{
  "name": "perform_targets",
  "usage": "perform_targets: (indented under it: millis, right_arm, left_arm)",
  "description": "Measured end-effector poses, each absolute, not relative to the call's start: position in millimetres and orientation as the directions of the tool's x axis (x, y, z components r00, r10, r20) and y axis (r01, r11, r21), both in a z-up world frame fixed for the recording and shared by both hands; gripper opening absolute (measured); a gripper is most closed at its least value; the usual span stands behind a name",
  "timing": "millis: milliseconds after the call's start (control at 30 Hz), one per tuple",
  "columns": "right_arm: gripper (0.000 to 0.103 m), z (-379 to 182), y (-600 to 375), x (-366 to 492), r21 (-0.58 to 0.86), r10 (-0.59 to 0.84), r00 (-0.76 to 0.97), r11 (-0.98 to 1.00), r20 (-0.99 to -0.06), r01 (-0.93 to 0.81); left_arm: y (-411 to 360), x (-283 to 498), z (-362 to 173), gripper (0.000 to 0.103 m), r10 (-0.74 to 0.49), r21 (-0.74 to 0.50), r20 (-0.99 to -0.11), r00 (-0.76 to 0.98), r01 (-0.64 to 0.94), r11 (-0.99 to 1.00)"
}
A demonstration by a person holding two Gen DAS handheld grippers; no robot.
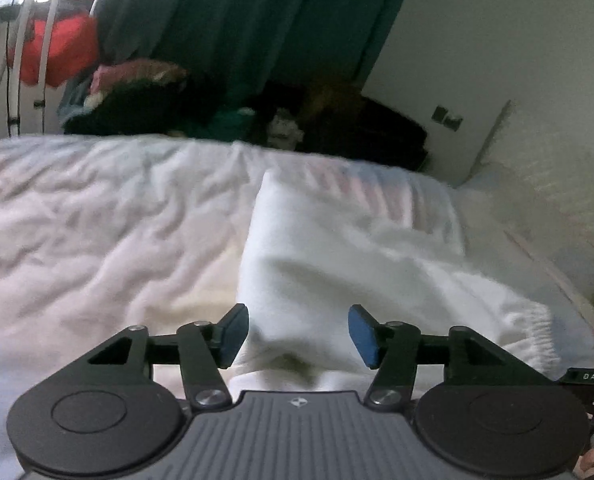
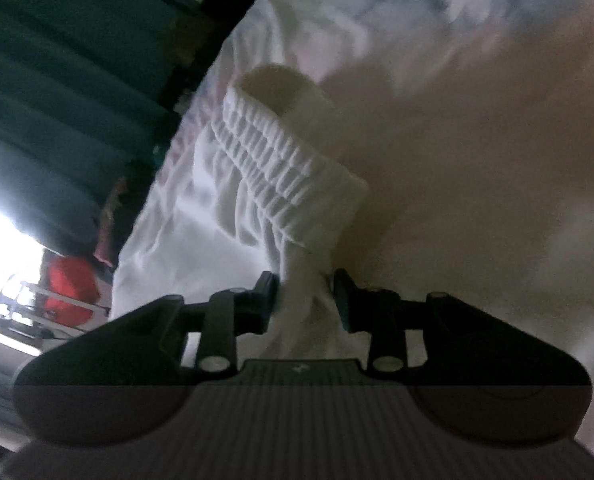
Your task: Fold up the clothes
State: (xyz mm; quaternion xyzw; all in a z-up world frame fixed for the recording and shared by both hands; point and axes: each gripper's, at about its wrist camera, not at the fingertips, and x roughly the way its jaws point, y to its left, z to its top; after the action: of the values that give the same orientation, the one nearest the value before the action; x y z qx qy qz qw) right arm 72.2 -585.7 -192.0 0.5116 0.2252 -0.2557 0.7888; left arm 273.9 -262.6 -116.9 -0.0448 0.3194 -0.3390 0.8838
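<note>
A white garment [image 1: 337, 248] with an elastic ribbed waistband [image 2: 273, 168] lies on the pale bedsheet [image 1: 97, 220]. My left gripper [image 1: 297, 336] is open, its blue pads [image 1: 363, 336] standing either side of the garment's near edge without clamping it. My right gripper [image 2: 305, 300] is partly closed on a bunched fold of the white garment [image 2: 303, 304], just below the waistband, with the view tilted sideways.
Dark green curtains [image 1: 237, 32] hang behind the bed. A pile of mixed clothes [image 1: 145, 96] and a dark bag [image 1: 377, 132] lie past the far edge. A white drying rack [image 1: 29, 52] with a red cloth [image 1: 61, 52] stands at the left. A white wall [image 1: 517, 60] stands at the right.
</note>
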Motion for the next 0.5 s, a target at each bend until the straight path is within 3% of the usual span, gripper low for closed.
perform_targets:
  millis: [267,400,433,500]
  right_arm:
    - [0.036,-103.4,-543.2,28.8,0.619,-0.215,0.805,0.541,-0.553,0.569]
    - [0.036,-50.7,-519.1,11.3,0.539,-0.243,0.829,0.662,-0.503,0.521]
    - [0.041,-40.6,-512.2,5.4,0.52,-0.247,0.837,0.688,-0.489,0.507]
    - [0.071,-21.4,-501.0,-8.3,0.491,-0.255,0.855,0.729,-0.452,0.477]
  left_arm:
    - [-244.0,190.1,-18.5,0.075,-0.637,-0.164,-0.441,0.632,0.641,0.749]
    - [-231.2,138.2,27.8,0.089,-0.642,-0.105,-0.386,0.662,0.66,0.744]
    - [-228.0,128.3,36.4,0.096,-0.644,-0.098,-0.374,0.668,0.662,0.743]
    - [-219.4,106.0,54.0,0.103,-0.646,-0.092,-0.344,0.681,0.66,0.745]
